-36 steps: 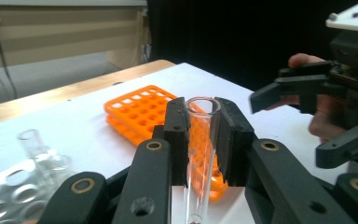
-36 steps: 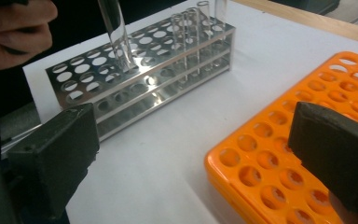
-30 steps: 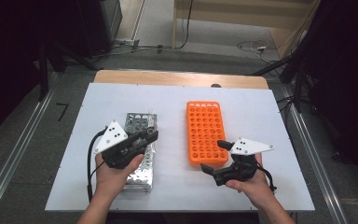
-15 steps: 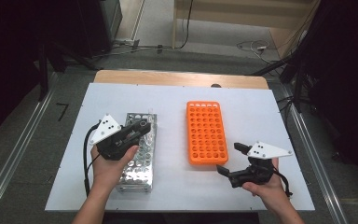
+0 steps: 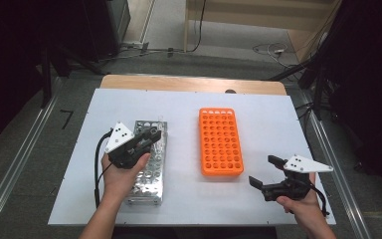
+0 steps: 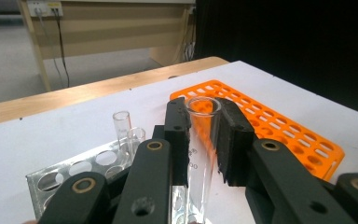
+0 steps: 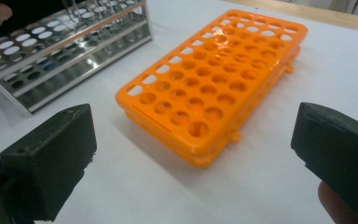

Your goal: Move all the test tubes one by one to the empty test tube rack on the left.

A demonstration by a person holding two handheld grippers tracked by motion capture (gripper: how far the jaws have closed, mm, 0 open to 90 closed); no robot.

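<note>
The left gripper (image 6: pixel 204 140) has its black fingers clamped on a clear glass tube (image 6: pixel 200 154), above the shiny metal rack (image 5: pixel 149 169). Right of it lies the flat orange plastic rack (image 5: pixel 221 142); the right gripper (image 5: pixel 268 172) beside it holds its blocky fingers wide apart over the white bench (image 5: pixel 189 199).

Orange rack (image 5: pixel 221 142), silver metal rack (image 5: pixel 148 164), clear glass tube (image 6: pixel 200 144), white tabletop (image 5: pixel 268 114)
</note>
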